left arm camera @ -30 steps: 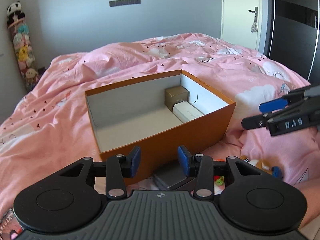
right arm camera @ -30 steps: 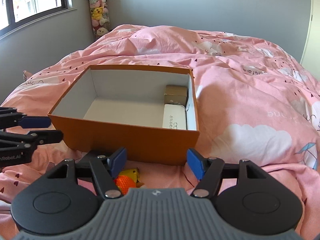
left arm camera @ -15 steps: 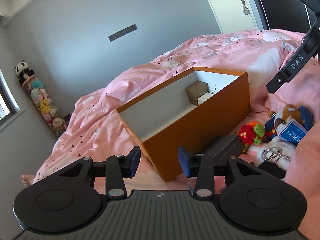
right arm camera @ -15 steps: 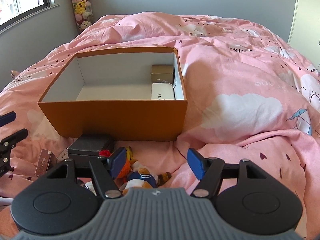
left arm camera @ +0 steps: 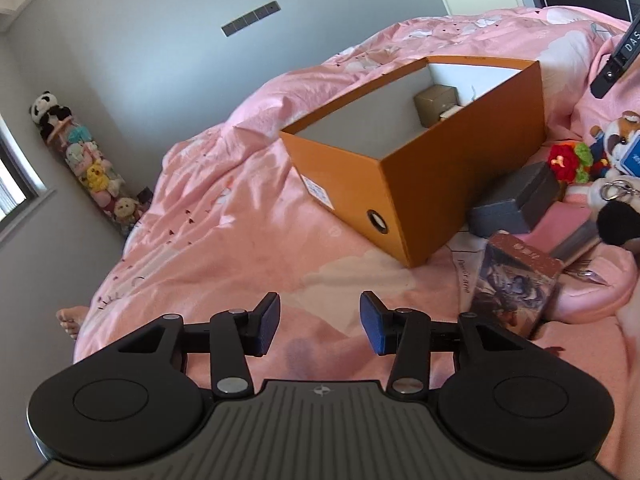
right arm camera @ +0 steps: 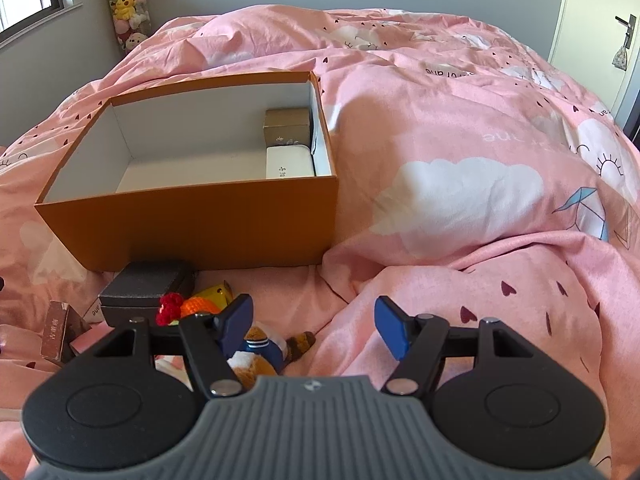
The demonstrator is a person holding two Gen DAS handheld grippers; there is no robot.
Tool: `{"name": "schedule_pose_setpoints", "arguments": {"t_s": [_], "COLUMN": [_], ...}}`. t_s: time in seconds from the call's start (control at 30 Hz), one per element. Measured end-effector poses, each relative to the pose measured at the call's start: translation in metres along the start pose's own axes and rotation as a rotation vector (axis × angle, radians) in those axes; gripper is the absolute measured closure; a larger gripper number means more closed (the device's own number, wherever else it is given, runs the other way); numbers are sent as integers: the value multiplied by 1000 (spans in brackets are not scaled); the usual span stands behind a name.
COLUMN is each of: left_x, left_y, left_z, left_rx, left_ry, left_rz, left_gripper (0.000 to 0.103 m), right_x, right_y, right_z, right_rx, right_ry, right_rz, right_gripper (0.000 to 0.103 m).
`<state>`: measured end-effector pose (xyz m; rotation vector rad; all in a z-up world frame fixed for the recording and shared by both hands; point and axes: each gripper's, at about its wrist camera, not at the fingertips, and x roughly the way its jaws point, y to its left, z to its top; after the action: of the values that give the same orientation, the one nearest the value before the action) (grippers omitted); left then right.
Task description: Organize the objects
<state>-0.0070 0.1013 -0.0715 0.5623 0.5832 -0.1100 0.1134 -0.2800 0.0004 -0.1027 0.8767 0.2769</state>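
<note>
Orange box (right arm camera: 192, 232), white-lined, lidless, two small boxes inside; left tool (left arm camera: 320, 328) opening, right tool (right arm camera: 314, 330) agape, both empty

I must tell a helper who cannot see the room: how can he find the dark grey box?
Find the orange box on the pink bed. The dark grey box lies against its near wall, outside. It is the only plain dark thing there; its neighbours are colourful toys.

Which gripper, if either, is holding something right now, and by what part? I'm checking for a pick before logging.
Nothing is held. The left gripper has empty, opening jaws; the right gripper is open and empty above the bedspread.
</note>
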Motion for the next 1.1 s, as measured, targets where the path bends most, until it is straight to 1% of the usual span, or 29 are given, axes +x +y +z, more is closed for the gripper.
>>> {"name": "schedule_pose_setpoints", "arguments": {"t_s": [0.07,0.13,0.27,0.37,0.47,0.53,0.6,0.67,0.8,0.97,1.1], "left_x": [-5,-10,-15,-16,-16,-15,-11,-7,3,15,14], "left_y": [5,8,3,-4,-15,-22,-29,-36,-47,-55,-57], "left_z": [7,16,35,44,49,52,55,56,56,56,56], "left_rx": [4,-5,3,-34,-73,-93,-125,-154,-186,-222,-221], "left_ry": [-40,-64,-88,-85,-61,-41,5,47,121,203,230], "left_rz": [30,8,-66,-139,-229,-278,-334,-375,-414,-432,-442], "left_gripper": [45,41,40,38,37,36,36,36,36,36,36], "right_x": [1,1,3,6,8,10,11,13,15,16,16], "right_y": [2,6,16,27,41,50,60,68,79,81,86], "right_z": [1,3,8,11,15,17,19,20,19,15,10], "right_rx": [-7,-19,-37,-61,-98,-136,-175,-203,-255,-273,-301], "right_ry": [0,2,26,39,47,49,51,62,78,120,144], "right_rz": [3,11,52,100,145,171,194,218,252,280,316], "right_gripper": [34,34,34,35,36,39,40,43,49,50,51]}}
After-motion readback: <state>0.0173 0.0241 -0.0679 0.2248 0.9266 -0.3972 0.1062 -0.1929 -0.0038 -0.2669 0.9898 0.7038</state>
